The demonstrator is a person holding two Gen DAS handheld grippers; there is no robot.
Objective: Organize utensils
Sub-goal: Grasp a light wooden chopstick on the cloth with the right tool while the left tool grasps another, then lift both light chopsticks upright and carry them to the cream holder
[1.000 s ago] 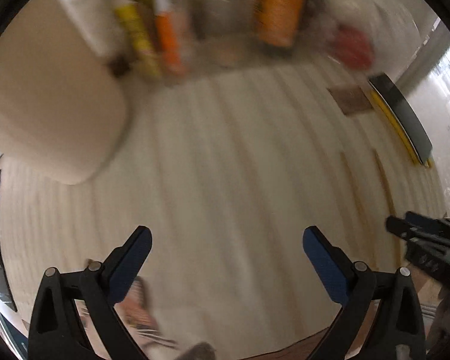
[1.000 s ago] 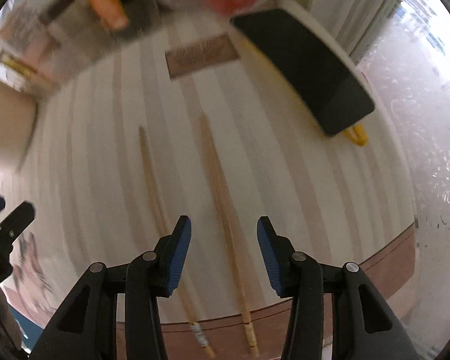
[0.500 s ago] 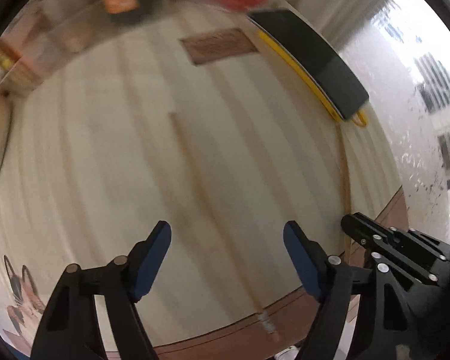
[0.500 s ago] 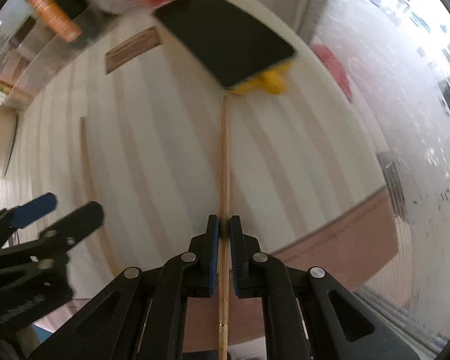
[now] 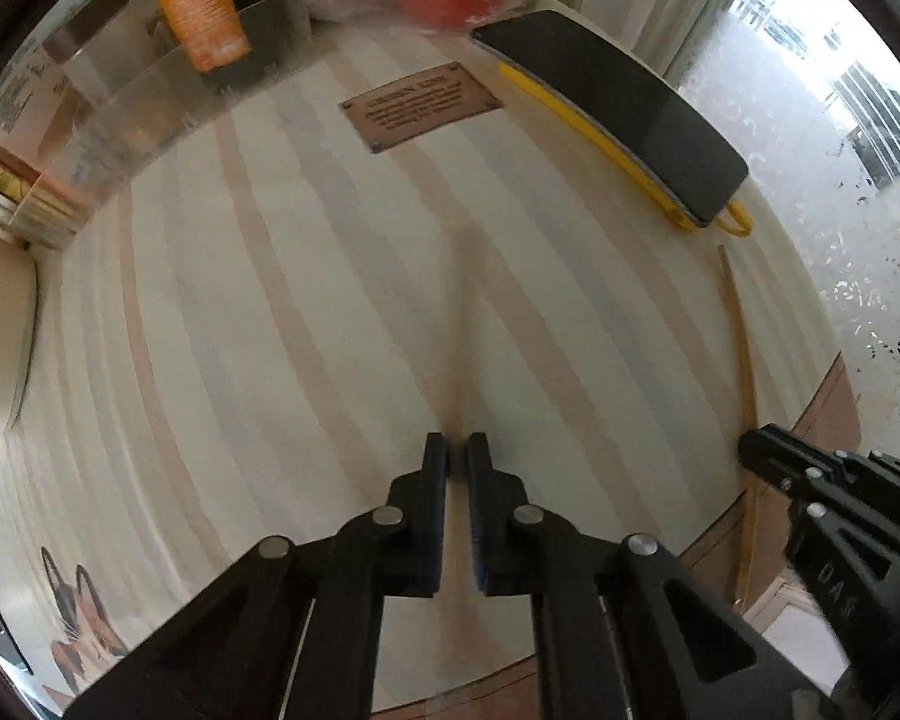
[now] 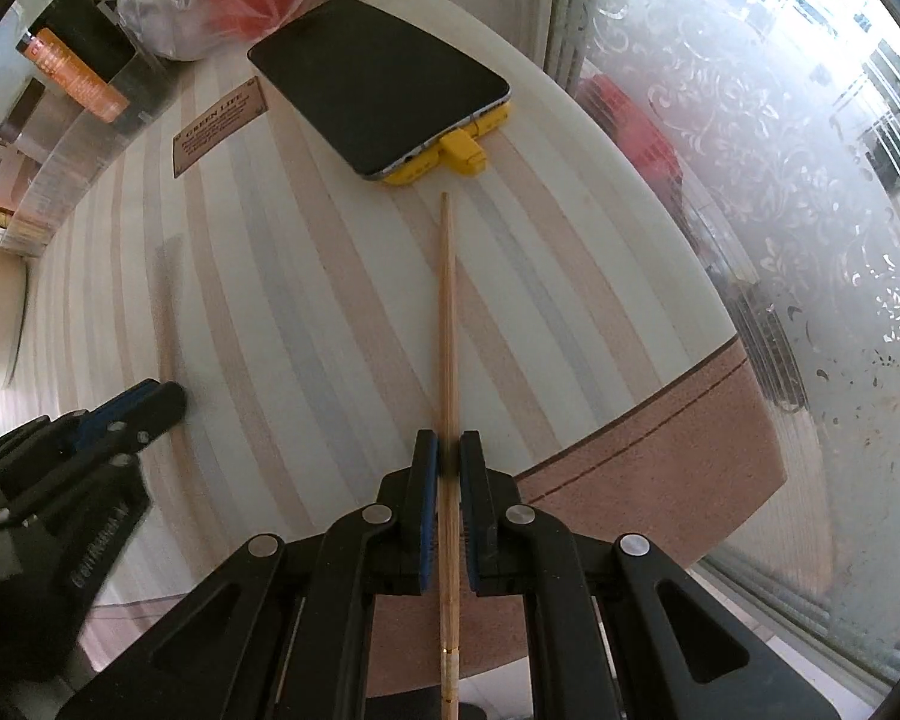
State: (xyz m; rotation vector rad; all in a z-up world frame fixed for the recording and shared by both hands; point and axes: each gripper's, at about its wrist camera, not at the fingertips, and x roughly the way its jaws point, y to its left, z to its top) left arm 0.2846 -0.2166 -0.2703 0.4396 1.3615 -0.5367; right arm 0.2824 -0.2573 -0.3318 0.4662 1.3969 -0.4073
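Striped bench (image 6: pixel 570 312) under both claws. Black tablet in a yellow case (image 6: pixel 384 84) at twelve o'clock, brown label (image 6: pixel 219 123) beside it reading "GREEN LIFE". Right claw (image 6: pixel 447 456) clamped on one chopstick (image 6: pixel 447 324), long axis running six to twelve, thin end just short of the tablet. Left claw (image 5: pixel 457 459) just snapped together over a blurred second chopstick (image 5: pixel 463 324), same six-to-twelve lie. Grip there? Probably, though too smeared to confirm.
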